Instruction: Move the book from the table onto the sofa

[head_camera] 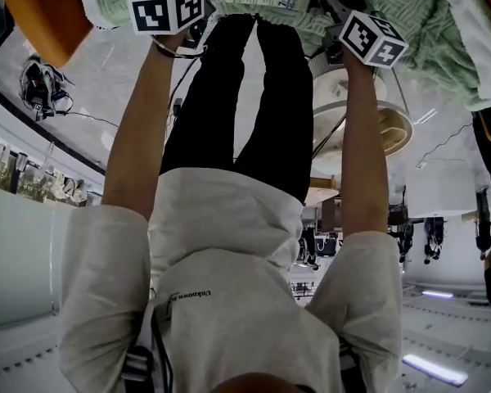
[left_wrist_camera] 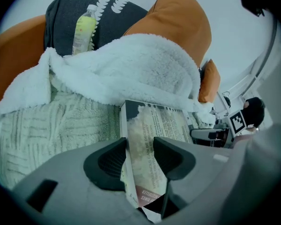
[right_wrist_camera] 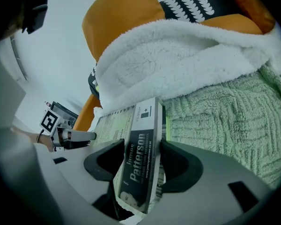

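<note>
Pinches the book (left_wrist_camera: 154,121) from both ends, one tool at each. In the left gripper view, shows the left gripper (left_wrist_camera: 139,146) with its pads pressed on either side of the book, the printed cover running away toward 12 o'clock. In the right gripper view, shows the right gripper (right_wrist_camera: 142,146) clamped the same way, pads tight on both sides and the lettered spine facing up between them. Holds the book over the green blanket (left_wrist_camera: 51,121) on the sofa (left_wrist_camera: 11,55), far end up against the white fleece (left_wrist_camera: 131,64) at 12 o'clock; cannot tell whether it rests on the blanket or hangs just above it. Beyond the fleece in the left gripper view, an orange cushion (left_wrist_camera: 178,18) at 1 o'clock and a dark cushion (left_wrist_camera: 61,8) at 11 o'clock, with a bottle (left_wrist_camera: 83,27) lying against the dark one. At 3 o'clock there, the right gripper again, meeting the book's other end. From the head view, both forearms (head_camera: 147,121) stretched toward 12 o'clock, left gripper at 11 o'clock, right gripper at 1 o'clock, book between them at the top edge.
</note>
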Tool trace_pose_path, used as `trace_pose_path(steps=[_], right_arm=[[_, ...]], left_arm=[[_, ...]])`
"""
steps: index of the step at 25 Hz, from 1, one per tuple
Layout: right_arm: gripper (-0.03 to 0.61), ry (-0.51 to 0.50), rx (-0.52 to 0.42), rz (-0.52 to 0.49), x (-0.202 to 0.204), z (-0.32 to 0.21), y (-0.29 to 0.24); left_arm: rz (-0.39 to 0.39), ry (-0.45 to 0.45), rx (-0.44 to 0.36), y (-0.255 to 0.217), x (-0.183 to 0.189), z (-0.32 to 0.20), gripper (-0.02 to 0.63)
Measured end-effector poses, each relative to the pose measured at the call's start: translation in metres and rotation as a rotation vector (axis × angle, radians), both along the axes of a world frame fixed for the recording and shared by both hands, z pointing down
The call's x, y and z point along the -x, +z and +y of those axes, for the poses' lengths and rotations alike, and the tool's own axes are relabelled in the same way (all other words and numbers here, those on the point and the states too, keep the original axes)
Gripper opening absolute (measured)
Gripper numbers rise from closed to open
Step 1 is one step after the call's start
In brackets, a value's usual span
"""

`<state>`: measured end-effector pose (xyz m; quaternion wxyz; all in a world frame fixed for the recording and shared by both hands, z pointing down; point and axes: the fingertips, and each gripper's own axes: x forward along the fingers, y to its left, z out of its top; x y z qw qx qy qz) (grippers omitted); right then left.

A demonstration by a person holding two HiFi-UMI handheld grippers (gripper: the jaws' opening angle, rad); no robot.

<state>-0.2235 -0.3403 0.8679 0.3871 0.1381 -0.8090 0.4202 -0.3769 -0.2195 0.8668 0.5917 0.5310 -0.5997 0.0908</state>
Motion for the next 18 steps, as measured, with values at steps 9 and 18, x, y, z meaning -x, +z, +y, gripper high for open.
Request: trace_pose_path(steps=[9,18], right_arm=[[0.224,0.026,-0.002,-0.005,-0.019,0.008,-0.019],[0.224,0.197,0.066,-0.102,-0.025,-0.009,-0.040]], left_arm=[[-0.081,0.115,-0.026,-0.022,-0.016,0.004,0.190],[-0.223,0.086,0.010,-0.035,0.006,0.004,0.184]])
